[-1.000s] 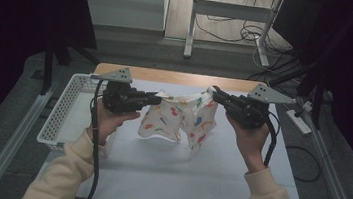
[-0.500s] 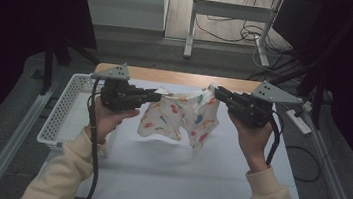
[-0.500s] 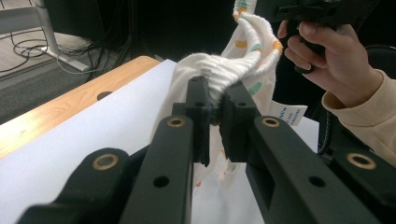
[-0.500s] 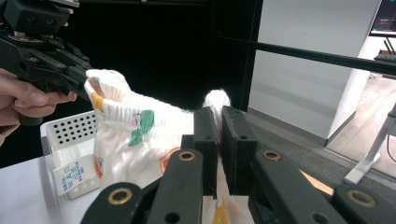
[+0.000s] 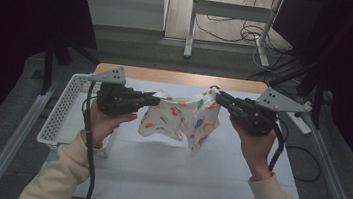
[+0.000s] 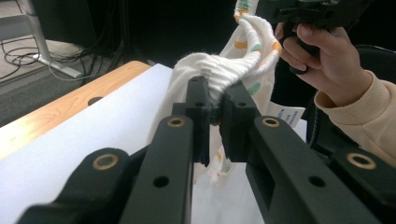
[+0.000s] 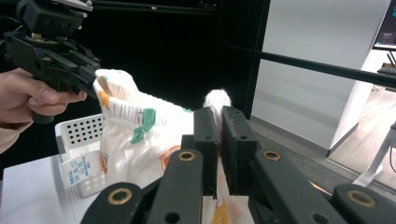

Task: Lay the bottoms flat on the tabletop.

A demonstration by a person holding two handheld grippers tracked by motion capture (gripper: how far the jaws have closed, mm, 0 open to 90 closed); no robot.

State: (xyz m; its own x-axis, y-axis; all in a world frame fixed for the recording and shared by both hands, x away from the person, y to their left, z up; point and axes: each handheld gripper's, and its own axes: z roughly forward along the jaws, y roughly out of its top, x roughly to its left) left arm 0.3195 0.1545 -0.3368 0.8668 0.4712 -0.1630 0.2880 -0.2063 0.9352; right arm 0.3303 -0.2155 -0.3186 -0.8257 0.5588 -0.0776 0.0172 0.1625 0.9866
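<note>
Jaws of both grippers are clamped on the waistband of one small printed garment (image 5: 182, 123), held stretched above the desk (image 5: 180, 180) at frame centre. We count two grippers, left gripper (image 5: 156, 99) and right gripper (image 5: 217, 96), and one white basket (image 5: 62, 111) at left. We judge the garment is being spread; next, lower it flat.
</note>
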